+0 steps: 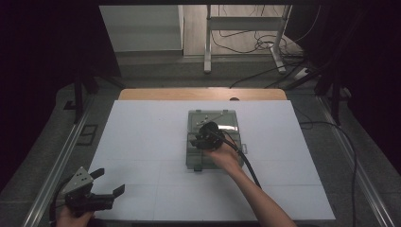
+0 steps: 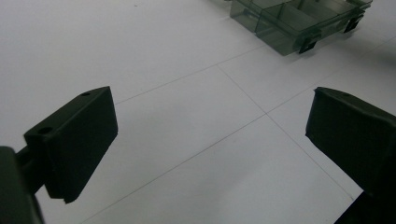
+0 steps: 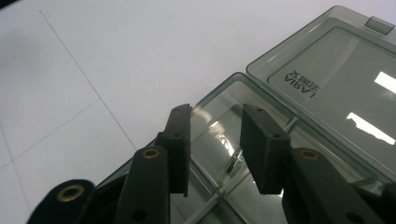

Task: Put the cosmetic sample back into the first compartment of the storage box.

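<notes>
A smoky clear plastic compartment box [image 1: 194, 158] lies open in the middle of the white board [image 1: 142, 142], its lid [image 3: 336, 93] folded back flat. My right gripper [image 1: 194, 140] hangs over the box, jaws pointing down into a compartment near the hinge. In the right gripper view its jaws [image 3: 215, 116] stand a little apart with nothing pressed between the pads. Below the gap a small dark item [image 3: 232, 165] lies by a divider; I cannot tell what it is. My left gripper [image 1: 110, 181] rests at the board's front left corner, wide open and empty [image 2: 210, 135], the box [image 2: 289, 28] far ahead of it.
A wooden table edge [image 1: 198, 93] shows behind the board. Metal rails [image 1: 56, 165] run along both sides. The right gripper's cable [image 1: 248, 163] trails over the box's front right corner. Cables and a frame's legs [image 1: 207, 47] lie on the floor beyond.
</notes>
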Available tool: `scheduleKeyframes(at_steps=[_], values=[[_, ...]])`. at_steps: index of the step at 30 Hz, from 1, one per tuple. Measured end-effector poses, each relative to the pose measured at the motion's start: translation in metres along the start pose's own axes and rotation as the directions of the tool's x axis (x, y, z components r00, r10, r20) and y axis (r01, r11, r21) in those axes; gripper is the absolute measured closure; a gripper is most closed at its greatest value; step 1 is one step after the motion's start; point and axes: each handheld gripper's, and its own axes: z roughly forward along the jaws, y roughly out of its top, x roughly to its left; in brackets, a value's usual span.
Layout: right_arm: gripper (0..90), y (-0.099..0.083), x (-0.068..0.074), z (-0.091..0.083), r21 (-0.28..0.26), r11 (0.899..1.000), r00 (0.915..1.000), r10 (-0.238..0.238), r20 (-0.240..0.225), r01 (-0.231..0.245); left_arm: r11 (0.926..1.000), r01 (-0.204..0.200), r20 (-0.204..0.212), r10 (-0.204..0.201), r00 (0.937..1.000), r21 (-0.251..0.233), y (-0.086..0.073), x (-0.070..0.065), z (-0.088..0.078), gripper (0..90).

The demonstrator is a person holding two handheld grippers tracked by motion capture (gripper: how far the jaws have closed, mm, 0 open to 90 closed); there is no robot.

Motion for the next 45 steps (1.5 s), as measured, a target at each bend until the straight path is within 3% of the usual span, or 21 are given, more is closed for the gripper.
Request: scheduleKeyframes(at_steps=[4, 19, 35, 45], values=[[59.6, -0.001, -0.001, -0.005, -0.017, 1.0, 0.9999, 0.01, -0.004, -0.011, 1.0, -0.002, 0.002, 0.002, 1.0, -0.001, 0.0, 0.0, 0.0, 2.7], [49.5, -0.004, 0.004, -0.013, 0.004, 1.0, 0.9999, 0.005, 0.012, -0.005, 1.0, -0.001, 0.005, 0.001, 1.0, -0.003, 0.0, 0.0, 0.0, 2.7], [40.8, -0.006, 0.004, -0.03, 0.015, 1.0, 0.9995, 0.024, -0.019, -0.024, 1.0, -0.002, 0.005, 0.002, 1.0, -0.004, 0.001, 0.001, 0.001, 2.7], [33.1, -0.01, 0.008, -0.039, 0.035, 0.999, 0.9993, 0.002, -0.037, -0.001, 1.0, -0.004, 0.002, 0.004, 1.0, -0.002, 0.001, 0.0, 0.001, 2.7]])
